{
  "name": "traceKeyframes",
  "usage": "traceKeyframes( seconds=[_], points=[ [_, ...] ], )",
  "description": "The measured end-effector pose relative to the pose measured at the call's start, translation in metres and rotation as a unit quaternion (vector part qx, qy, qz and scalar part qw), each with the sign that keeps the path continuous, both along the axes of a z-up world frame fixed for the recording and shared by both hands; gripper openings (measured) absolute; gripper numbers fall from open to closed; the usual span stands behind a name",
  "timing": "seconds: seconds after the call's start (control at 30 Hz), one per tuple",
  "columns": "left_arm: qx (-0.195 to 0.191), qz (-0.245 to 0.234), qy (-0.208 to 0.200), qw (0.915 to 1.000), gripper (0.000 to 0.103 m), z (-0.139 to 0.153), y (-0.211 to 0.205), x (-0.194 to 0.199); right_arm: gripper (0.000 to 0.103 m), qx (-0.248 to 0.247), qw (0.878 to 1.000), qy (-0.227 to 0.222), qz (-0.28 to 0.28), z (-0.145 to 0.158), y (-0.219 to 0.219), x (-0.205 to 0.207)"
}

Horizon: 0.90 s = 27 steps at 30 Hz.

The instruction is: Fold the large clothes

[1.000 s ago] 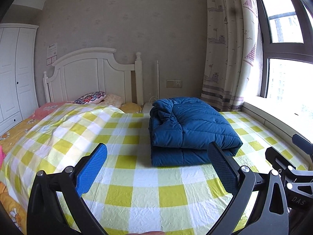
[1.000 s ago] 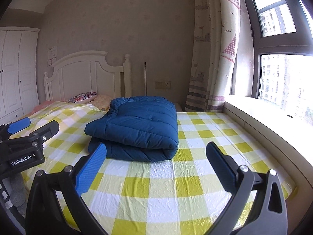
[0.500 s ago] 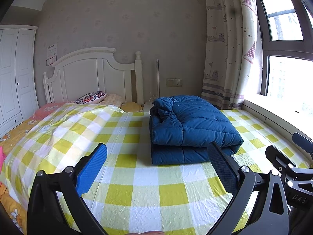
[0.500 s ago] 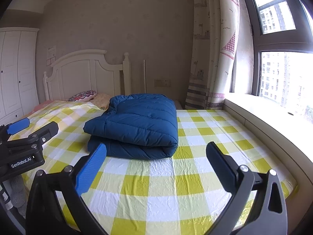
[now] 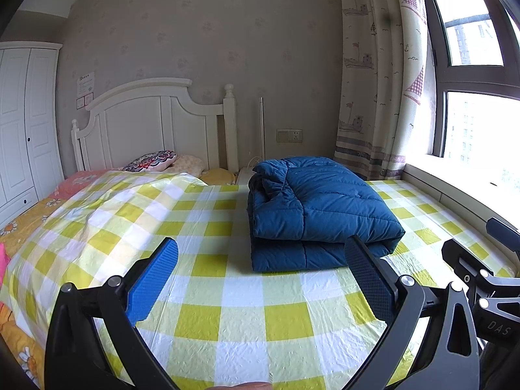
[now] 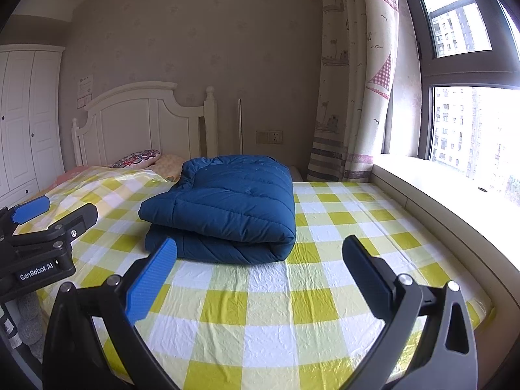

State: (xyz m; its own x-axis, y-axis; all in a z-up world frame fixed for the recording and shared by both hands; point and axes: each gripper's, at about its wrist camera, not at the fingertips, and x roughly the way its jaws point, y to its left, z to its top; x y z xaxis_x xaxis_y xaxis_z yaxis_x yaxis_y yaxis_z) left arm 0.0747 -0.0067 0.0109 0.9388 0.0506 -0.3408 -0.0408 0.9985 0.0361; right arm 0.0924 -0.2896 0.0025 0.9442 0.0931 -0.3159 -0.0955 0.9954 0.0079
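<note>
1. The left gripper (image 5: 260,271) is hanging over the near end of the bed with its jaws spread wide, nothing in between them but air and the sheet (image 5: 227,312) underneath.
2. The right gripper (image 6: 260,268) is doing the same thing: wide apart, gripping nothing, floating above the yellow-and-white checks.
3. The jacket (image 5: 315,211), a blue puffy one, is sitting folded into a thick bundle on the sheet. It's lying ahead of the left gripper and a bit to its right, clear of both fingers, though the dark right finger (image 5: 370,279) is overlapping its near corner in the left wrist view.
4. From the right gripper, the jacket (image 6: 227,208) is lying ahead and slightly left, with the blue left finger (image 6: 152,279) crossing in front of its near edge. Can't really tell how much gap there is, but it's looking like no contact.
5. Each gripper is peeking into the other's view: the right one is showing at the right edge of the left wrist view, the left one at the left edge of the right wrist view, so they're hanging side by side.
6. Beyond the jacket, the headboard (image 5: 146,126) and a patterned pillow (image 5: 151,161) are sitting at the far end, left of center. The curtain (image 6: 354,81) and window (image 6: 471,123) are running along the right side.
</note>
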Motion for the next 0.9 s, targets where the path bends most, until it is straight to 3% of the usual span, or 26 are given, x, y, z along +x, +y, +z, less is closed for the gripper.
traceKeyframes(
  seconds=[0.9],
  points=[
    [0.005,0.002,0.000,1.0000,0.098,-0.0015,0.0078,0.0006,0.101,-0.001,1.000,0.000,0.000,-0.0004,-0.0012,0.0018]
  ],
)
